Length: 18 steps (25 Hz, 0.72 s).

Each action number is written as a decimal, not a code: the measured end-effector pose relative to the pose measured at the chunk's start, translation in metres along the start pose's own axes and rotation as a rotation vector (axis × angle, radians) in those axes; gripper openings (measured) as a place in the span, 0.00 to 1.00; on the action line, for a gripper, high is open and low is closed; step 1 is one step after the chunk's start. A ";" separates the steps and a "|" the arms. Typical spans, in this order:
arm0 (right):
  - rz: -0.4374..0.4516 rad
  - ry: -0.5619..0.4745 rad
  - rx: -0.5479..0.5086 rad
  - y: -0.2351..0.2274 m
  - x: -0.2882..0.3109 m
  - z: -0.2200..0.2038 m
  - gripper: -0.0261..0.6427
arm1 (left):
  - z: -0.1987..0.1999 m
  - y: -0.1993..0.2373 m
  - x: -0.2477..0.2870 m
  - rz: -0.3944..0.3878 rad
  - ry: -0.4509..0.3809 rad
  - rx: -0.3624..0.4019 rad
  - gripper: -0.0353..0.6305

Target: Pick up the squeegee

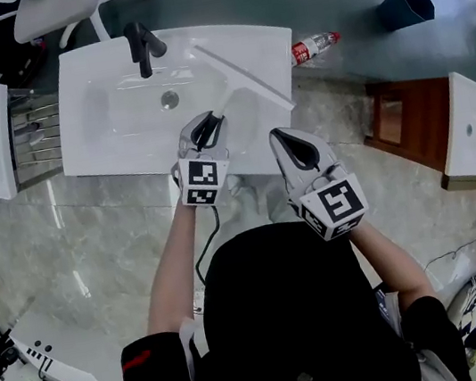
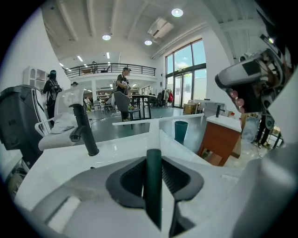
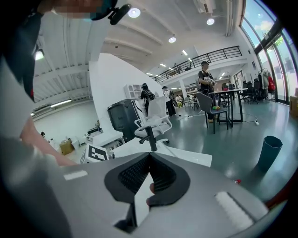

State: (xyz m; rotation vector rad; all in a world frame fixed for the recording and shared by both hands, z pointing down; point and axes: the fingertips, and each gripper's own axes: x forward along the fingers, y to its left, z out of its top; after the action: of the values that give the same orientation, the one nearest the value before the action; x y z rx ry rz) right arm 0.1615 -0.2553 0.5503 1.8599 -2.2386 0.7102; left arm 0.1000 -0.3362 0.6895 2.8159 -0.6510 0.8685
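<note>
Left tool [image 1: 209, 125] gripping squeegee [image 1: 245, 75] handle, blade ahead over sink [image 1: 113, 115], right tool [image 1: 294, 142] closed

No word, number or brand name can be read anywhere. The only printed signs are black-and-white square markers. One faces up on the cube [image 1: 201, 182] of the left claw [image 1: 207, 127], just in front of the sink [image 1: 99, 118]. Another is on the right claw [image 1: 289, 142], further from the sink. A bottle [image 1: 315, 45] beside the sink's right corner bears a red label, too small to read.
</note>
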 end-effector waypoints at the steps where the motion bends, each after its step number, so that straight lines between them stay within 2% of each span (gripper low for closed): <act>1: 0.002 -0.004 -0.005 0.004 -0.002 0.000 0.04 | 0.001 0.000 -0.006 0.008 -0.008 -0.004 0.21; 6: 0.012 -0.026 -0.026 0.024 -0.007 0.003 0.04 | 0.004 0.008 -0.037 0.085 -0.025 -0.016 0.21; 13: 0.026 -0.054 -0.053 0.059 -0.015 0.004 0.04 | -0.002 0.019 -0.096 0.159 -0.070 -0.075 0.21; 18: 0.041 -0.072 -0.070 0.084 -0.017 0.006 0.04 | -0.003 0.037 -0.138 0.252 -0.106 -0.123 0.21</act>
State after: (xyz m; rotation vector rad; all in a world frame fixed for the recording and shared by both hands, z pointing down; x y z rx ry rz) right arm 0.0865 -0.2325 0.5160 1.8401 -2.3203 0.5712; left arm -0.0196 -0.3186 0.6140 2.7220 -1.0545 0.6903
